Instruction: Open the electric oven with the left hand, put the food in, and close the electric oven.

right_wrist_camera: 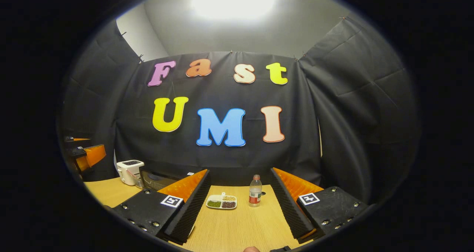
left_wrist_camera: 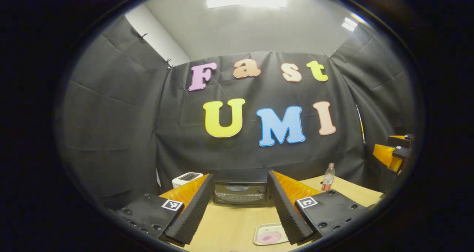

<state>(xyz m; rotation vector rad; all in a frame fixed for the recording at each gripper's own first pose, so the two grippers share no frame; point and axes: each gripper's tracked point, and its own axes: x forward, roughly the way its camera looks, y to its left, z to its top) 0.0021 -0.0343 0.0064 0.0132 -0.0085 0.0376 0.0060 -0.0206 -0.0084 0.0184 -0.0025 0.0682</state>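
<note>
My left claw hangs open facing the small black glass-fronted electric oven at the far edge of the pale wooden worktop; its stiff door likely wants a top-edge grip.

Table: pale wood grain, matt. Oven at 6 o'clock in left gripper view: glossy dark glass door. Bottle: clear plastic. Wall cloth: matt, creased.
</note>
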